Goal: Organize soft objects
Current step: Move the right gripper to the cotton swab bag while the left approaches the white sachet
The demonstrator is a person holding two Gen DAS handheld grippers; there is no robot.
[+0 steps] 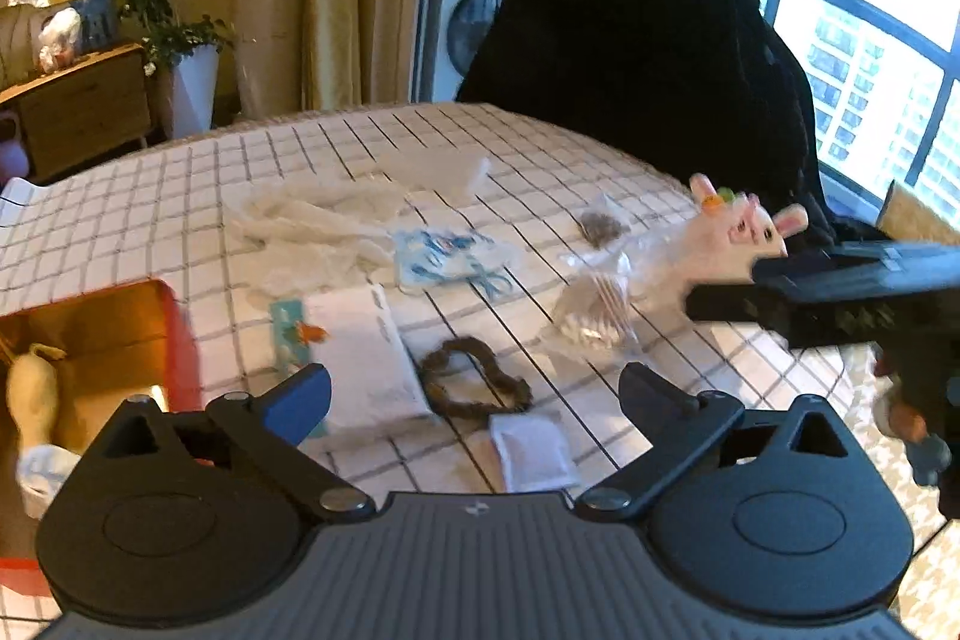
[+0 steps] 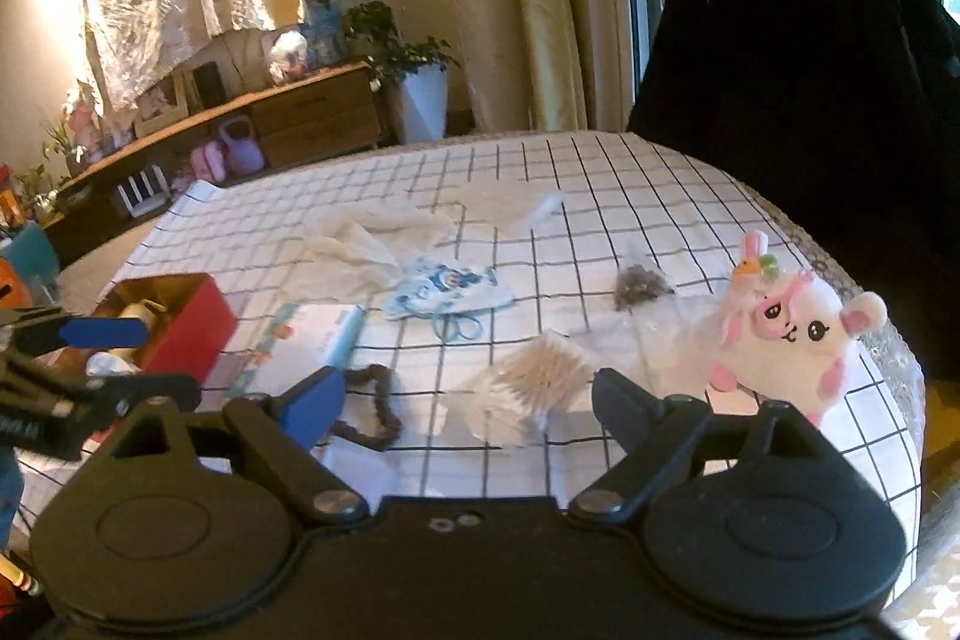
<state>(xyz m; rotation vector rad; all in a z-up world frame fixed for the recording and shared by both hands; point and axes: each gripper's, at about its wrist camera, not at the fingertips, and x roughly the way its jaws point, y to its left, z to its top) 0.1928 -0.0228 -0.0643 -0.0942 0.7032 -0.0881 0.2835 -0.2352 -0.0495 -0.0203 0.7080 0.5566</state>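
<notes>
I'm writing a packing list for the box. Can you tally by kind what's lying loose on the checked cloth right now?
Plush toy: 1
Brown hair tie: 1
Printed face mask: 1
Bag of cotton swabs: 1
Tissue pack: 1
Small white pad: 1
White cloth: 1
Small bag with dark contents: 1
Total: 8, counting only items clear enough to name.

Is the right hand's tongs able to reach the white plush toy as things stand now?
Probably yes. The right tongs stand open and empty, and the white plush toy sits uncovered on the checked cloth just to their right; nothing blocks the way.
</notes>
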